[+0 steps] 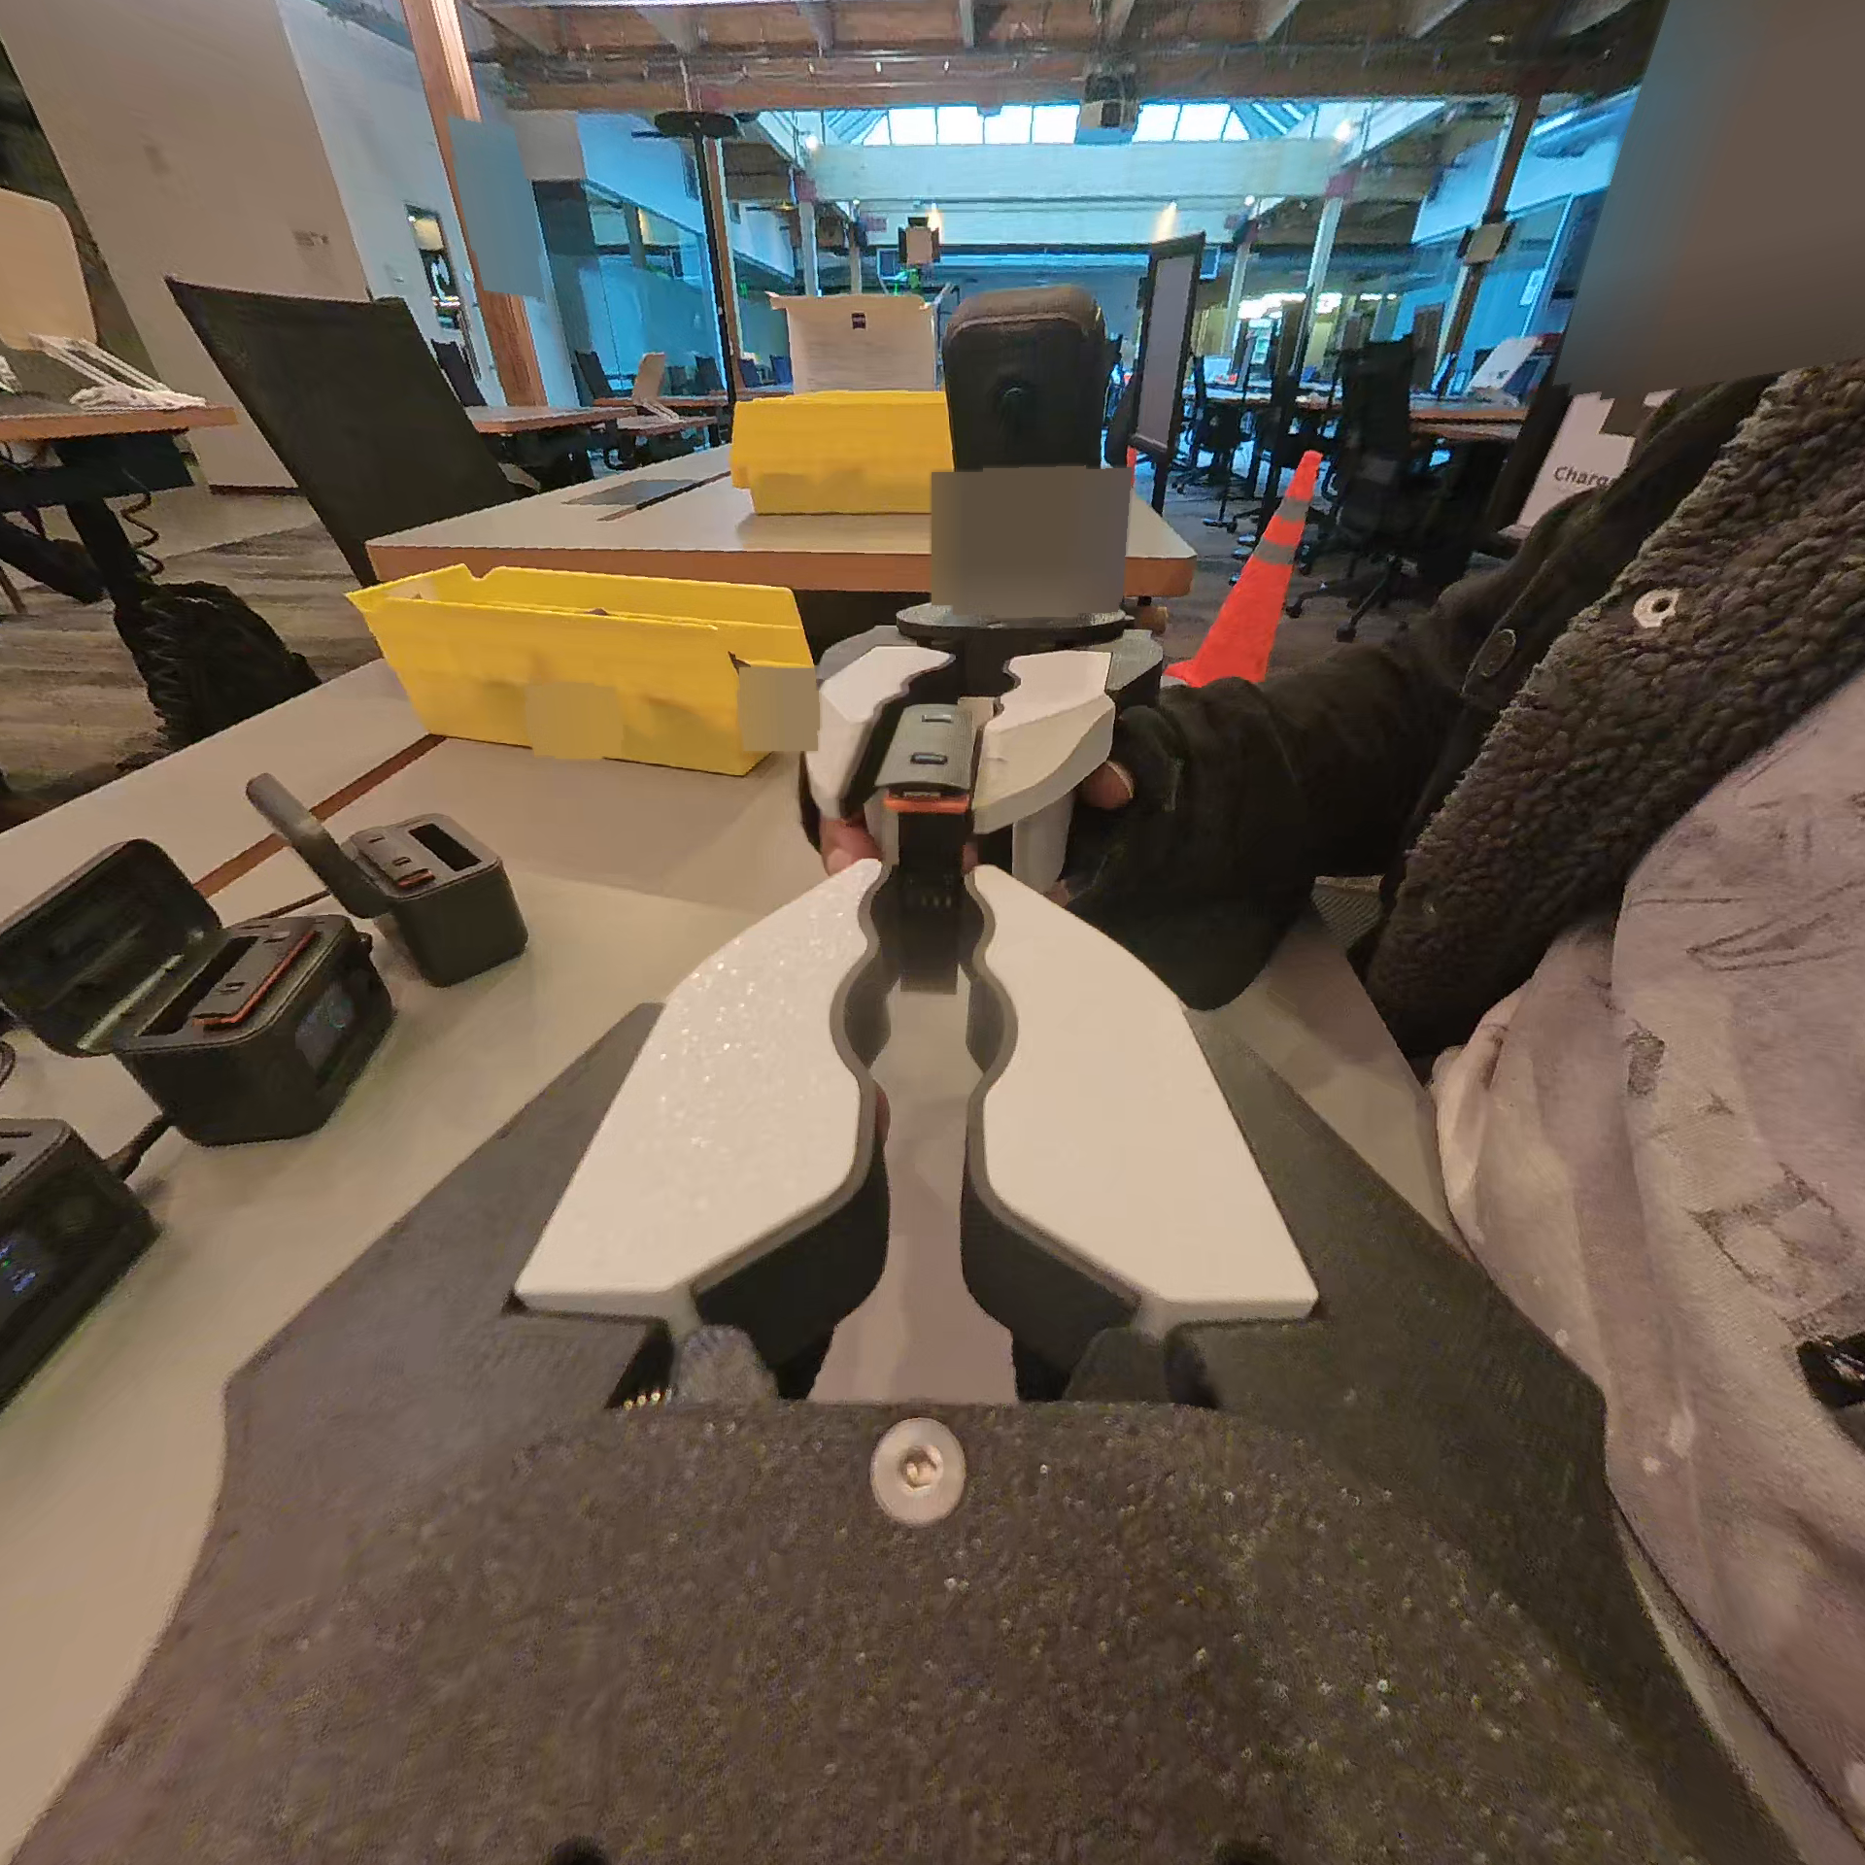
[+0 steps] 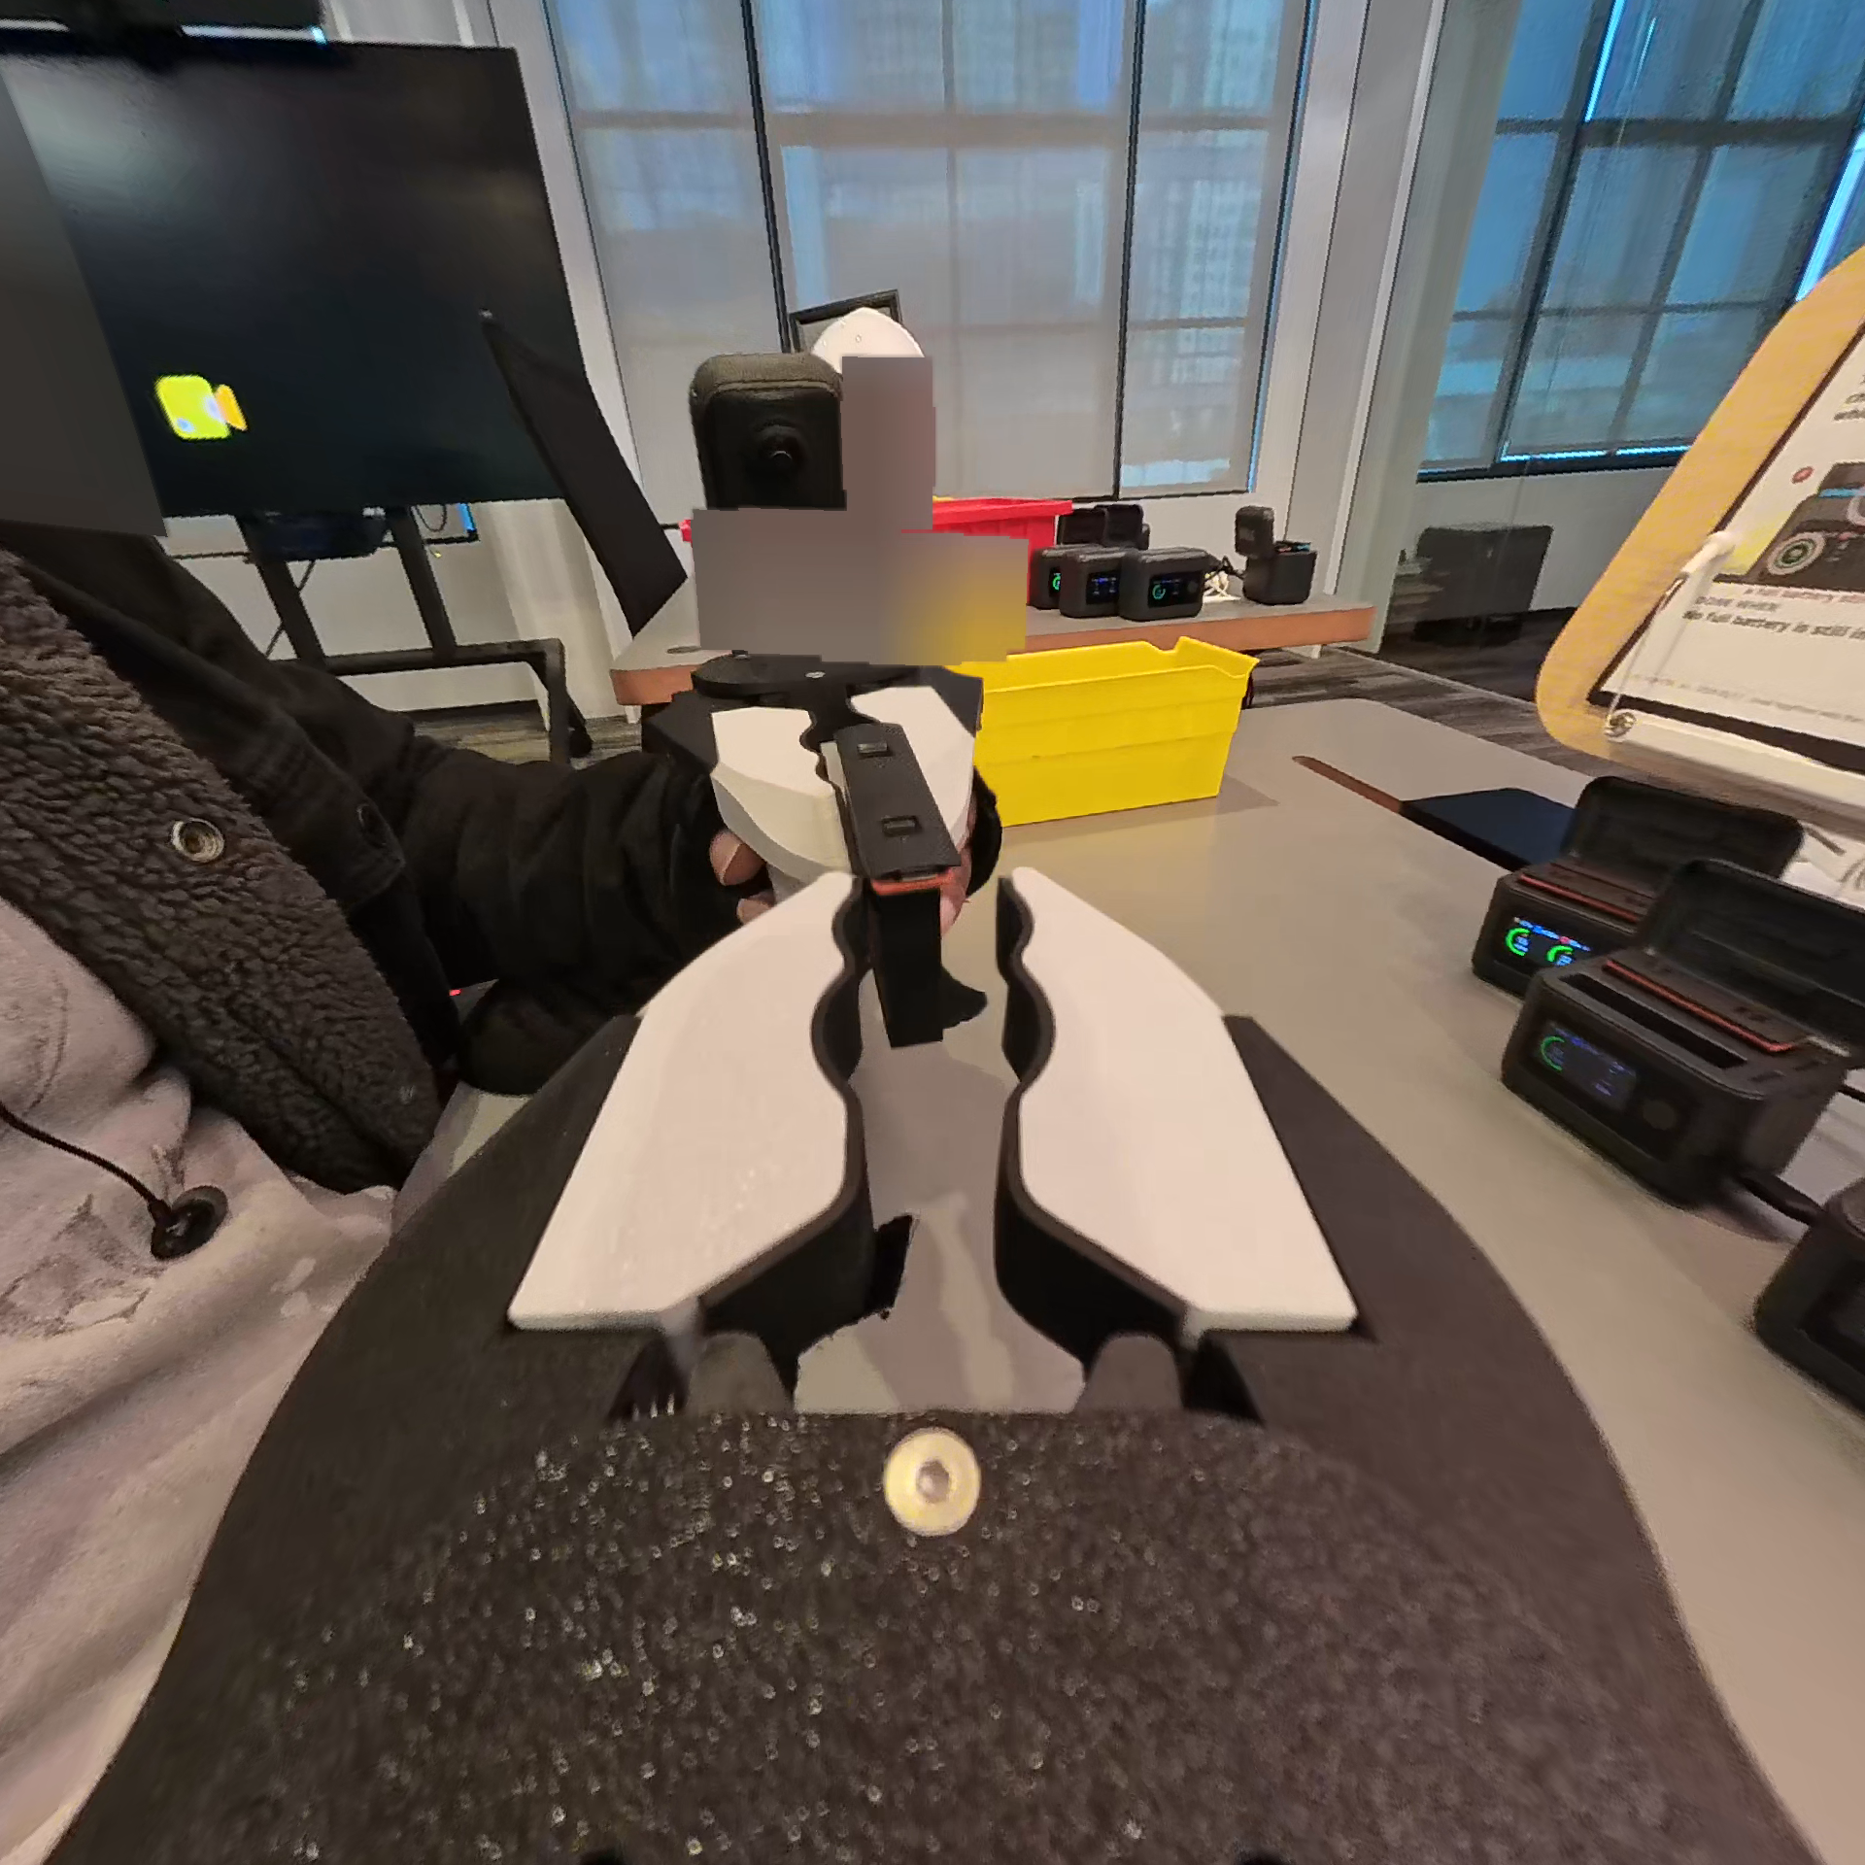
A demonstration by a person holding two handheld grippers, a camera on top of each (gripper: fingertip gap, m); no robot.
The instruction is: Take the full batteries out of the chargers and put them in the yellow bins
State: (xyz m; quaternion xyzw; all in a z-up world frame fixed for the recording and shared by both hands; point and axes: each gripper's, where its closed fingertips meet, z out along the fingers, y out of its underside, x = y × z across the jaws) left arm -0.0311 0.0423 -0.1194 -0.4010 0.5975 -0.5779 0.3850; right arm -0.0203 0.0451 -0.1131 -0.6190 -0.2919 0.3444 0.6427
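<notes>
Left wrist view sat low on the left gripper, facing along its fingers toward the open office, very close to the battery. Right wrist view looked from the right gripper toward the windows. The views faced each other (both shared the battery, grey table).

Your grey table carries a yellow bin at its far edge; nearer you on the left stand black chargers, one with its lid open, a smaller one just behind; from the other side, another yellow bin sits far off; more chargers line the right edge.
</notes>
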